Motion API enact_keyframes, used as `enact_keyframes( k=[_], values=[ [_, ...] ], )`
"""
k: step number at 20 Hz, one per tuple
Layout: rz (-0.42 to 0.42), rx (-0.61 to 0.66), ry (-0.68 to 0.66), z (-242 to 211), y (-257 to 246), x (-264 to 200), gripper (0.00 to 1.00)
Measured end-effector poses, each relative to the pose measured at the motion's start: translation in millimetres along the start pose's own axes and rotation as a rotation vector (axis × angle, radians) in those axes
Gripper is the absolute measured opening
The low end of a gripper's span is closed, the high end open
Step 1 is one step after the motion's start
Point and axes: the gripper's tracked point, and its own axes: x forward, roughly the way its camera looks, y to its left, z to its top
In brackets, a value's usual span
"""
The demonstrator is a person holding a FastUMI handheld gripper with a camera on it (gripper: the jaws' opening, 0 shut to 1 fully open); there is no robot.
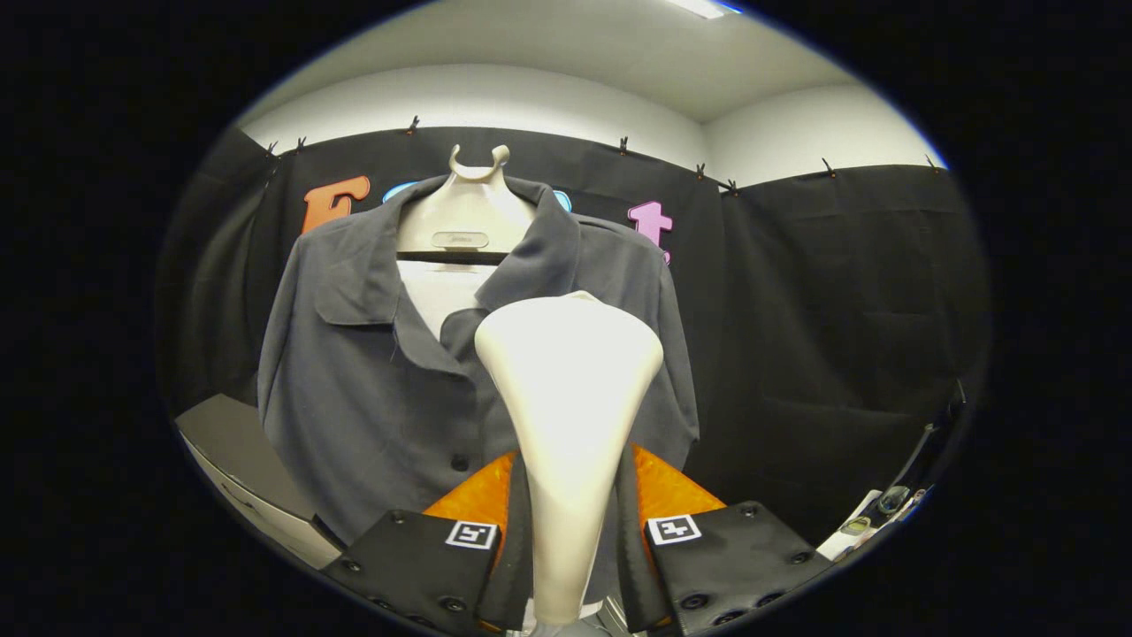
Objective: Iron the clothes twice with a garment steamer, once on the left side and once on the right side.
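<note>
A dark grey short-sleeved shirt [371,372] hangs on a cream garment hanger [464,217], its collar open and its buttons running down the middle. My gripper [573,540] is shut on the cream steamer [570,389]. Both fingers press on its narrow neck, and its wide head rises ahead of them. The head stands in front of the shirt's middle and right half, near the button line. I cannot tell whether the head touches the cloth.
A grey and white box-like unit [239,460] sits low beside the shirt's left hem. Small items lie on a light surface [871,518] low on the right. Black cloth lines the booth behind the shirt.
</note>
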Motion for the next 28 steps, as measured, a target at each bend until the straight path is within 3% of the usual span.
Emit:
enact_keyframes(
  k=[5, 9, 28],
  values=[
    [-0.019, 0.008, -0.011, 15.5, -11.6, 32.6, 0.48],
    [-0.009, 0.018, 0.005, 0.6, -10.9, 47.6, 0.48],
    [-0.012, 0.027, 0.208, -175.7, -15.1, 33.9, 0.48]
  ],
)
